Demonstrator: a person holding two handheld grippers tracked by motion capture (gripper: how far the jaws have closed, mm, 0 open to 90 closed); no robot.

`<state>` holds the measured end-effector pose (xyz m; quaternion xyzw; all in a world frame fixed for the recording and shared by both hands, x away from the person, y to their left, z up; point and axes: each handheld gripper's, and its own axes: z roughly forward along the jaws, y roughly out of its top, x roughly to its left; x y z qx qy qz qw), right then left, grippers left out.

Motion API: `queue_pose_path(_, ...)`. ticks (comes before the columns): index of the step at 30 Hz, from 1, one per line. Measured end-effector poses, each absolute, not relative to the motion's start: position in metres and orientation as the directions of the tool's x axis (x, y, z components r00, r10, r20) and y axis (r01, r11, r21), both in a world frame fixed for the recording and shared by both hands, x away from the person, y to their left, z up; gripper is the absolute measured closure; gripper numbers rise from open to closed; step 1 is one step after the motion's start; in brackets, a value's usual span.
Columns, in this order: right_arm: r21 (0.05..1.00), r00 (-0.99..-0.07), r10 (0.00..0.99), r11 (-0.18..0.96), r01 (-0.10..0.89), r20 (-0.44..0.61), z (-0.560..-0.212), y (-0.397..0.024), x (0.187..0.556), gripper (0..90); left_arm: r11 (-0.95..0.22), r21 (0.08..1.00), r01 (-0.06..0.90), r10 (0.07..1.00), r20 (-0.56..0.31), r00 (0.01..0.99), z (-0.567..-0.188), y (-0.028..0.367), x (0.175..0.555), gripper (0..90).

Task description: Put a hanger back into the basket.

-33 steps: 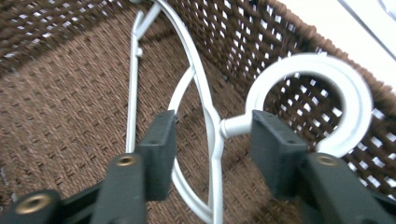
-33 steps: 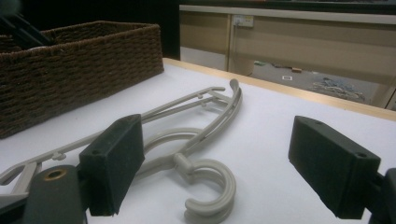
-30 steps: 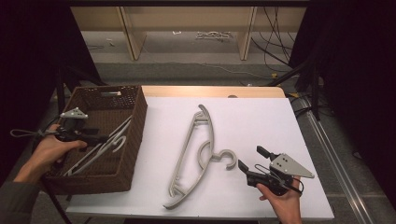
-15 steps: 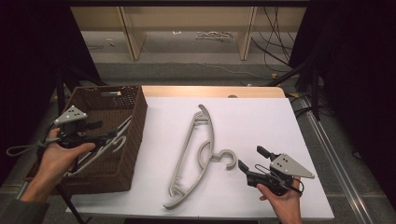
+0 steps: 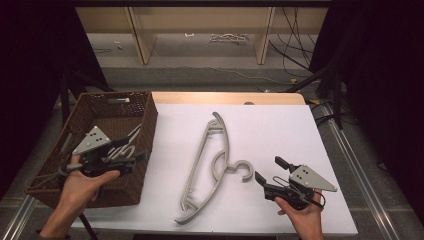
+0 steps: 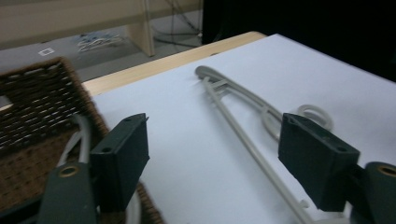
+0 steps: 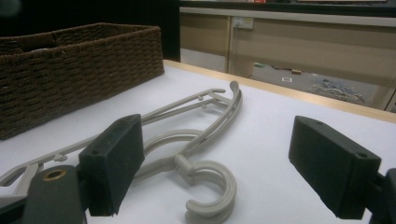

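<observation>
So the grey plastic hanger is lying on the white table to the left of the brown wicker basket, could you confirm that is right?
Not quite: the high view shows the grey plastic hanger lying on the white table to the right of the brown wicker basket, not the left.

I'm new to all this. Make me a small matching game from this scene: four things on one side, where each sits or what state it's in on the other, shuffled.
Things:
1. grey hanger
2. wicker basket
3. left gripper
4. right gripper

Places or states:
A. open, just right of the hook
B. flat on the white table, between both hands
C. at the table's left edge, white hangers inside
D. open, above the basket's right wall

Pairs: 1-B, 2-C, 3-D, 4-A
</observation>
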<state>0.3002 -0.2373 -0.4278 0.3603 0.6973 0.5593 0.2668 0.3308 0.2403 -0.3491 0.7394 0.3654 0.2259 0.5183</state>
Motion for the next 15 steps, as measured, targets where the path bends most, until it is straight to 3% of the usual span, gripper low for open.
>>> queue_pose_path(6, 0.972, -0.598, 0.801, 0.140, 0.187, 0.000, -0.427, -0.239, 0.301, 19.0, -0.205, 0.942, 0.267, 0.752, -0.023, 0.658, -0.359, 0.231, 0.325, 20.5)
queue_pose_path(15, 0.975, -0.601, 0.799, 0.134, 0.178, 0.000, -0.427, -0.238, 0.302, 18.9, -0.199, 0.938, 0.284, 0.747, -0.043, 0.663, -0.373, 0.221, 0.316, 17.4)
